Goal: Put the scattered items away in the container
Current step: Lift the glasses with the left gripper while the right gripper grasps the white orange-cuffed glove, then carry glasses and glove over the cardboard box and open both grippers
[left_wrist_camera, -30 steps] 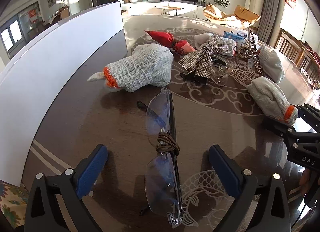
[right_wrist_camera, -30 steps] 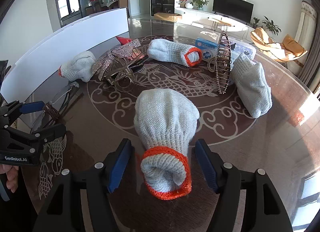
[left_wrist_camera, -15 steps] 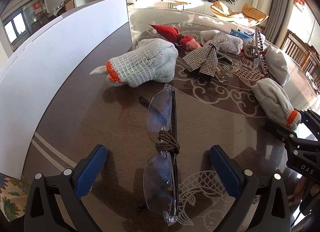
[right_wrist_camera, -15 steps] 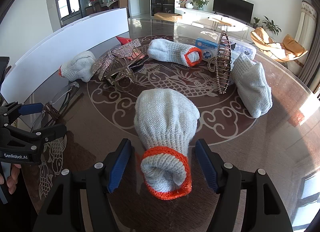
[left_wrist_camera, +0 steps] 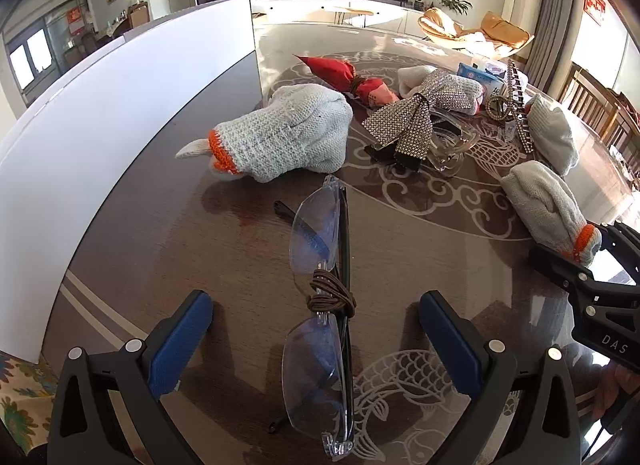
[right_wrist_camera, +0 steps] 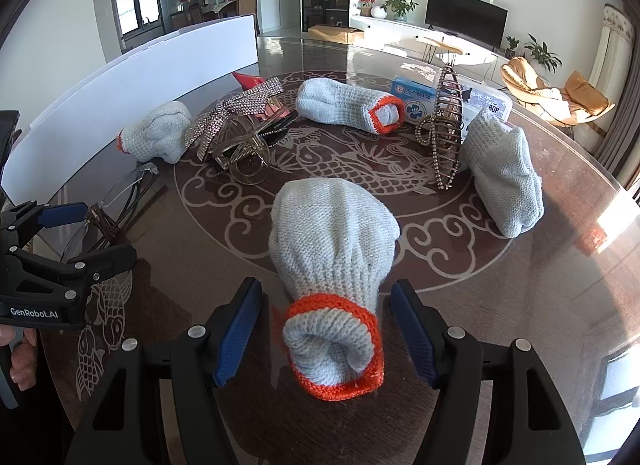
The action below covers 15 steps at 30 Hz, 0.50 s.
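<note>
Folded clear glasses (left_wrist_camera: 320, 305) with a brown hair tie (left_wrist_camera: 330, 297) looped round them lie on the dark table between the fingers of my open left gripper (left_wrist_camera: 316, 341). A rolled grey glove with an orange cuff (right_wrist_camera: 332, 257) lies between the fingers of my open right gripper (right_wrist_camera: 326, 329), cuff toward the camera. The jaws stand apart from it on both sides. The white container (left_wrist_camera: 100, 113) stands along the table's left edge.
Scattered on the table: more rolled gloves (left_wrist_camera: 288, 137) (right_wrist_camera: 504, 173) (right_wrist_camera: 344, 105), a rhinestone bow (left_wrist_camera: 408, 121), a clear hair claw (right_wrist_camera: 244, 153), a red wrapped item (left_wrist_camera: 348, 77), a metal hair clip (right_wrist_camera: 444, 129), a blue-white box (right_wrist_camera: 416, 99). The right gripper shows in the left wrist view (left_wrist_camera: 592, 285).
The left gripper has tilted and shifted slightly over the glasses. The right gripper has not moved around the glove.
</note>
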Motion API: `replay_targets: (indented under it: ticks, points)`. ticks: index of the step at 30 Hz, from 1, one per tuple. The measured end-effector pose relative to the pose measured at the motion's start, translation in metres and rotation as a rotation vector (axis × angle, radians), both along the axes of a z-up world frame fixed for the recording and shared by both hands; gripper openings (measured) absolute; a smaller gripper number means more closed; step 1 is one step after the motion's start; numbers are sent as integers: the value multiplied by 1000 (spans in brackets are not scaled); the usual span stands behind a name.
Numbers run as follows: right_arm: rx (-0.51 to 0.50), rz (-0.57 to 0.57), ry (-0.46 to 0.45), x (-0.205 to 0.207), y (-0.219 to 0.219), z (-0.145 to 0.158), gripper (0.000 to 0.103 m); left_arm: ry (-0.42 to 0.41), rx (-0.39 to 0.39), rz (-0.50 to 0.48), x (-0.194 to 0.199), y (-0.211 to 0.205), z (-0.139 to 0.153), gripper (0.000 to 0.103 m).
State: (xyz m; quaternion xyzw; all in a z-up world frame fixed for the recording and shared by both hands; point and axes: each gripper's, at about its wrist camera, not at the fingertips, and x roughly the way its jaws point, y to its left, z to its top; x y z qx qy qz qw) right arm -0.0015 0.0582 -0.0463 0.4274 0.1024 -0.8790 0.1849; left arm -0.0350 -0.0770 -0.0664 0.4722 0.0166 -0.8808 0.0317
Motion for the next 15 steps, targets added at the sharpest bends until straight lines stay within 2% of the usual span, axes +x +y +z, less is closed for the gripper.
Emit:
replay_targets:
  ticks: [1, 2, 3, 5, 7, 11, 15]
  points:
    - [1, -6, 4, 0, -1, 0, 61, 23, -2, -23, 2, 4, 3, 68]
    - [-3, -8, 13, 1, -1, 1, 33, 40, -5, -51, 3, 8, 6, 51]
    - [7, -17, 24, 3, -2, 2, 27, 44, 5, -83, 3, 12, 8, 19]
    - [1, -19, 35, 10, -4, 5, 26, 44, 54, -122, 5, 14, 10, 20]
    - [-60, -16, 22, 25, -2, 10, 26, 31, 125, -129, 10, 9, 12, 20]
    - [-138, 3, 26, 66, -4, 24, 26, 45, 247, -104, 35, -10, 31, 20]
    - [-150, 61, -40, 86, -19, 16, 26, 24, 330, -64, 65, -18, 35, 20]
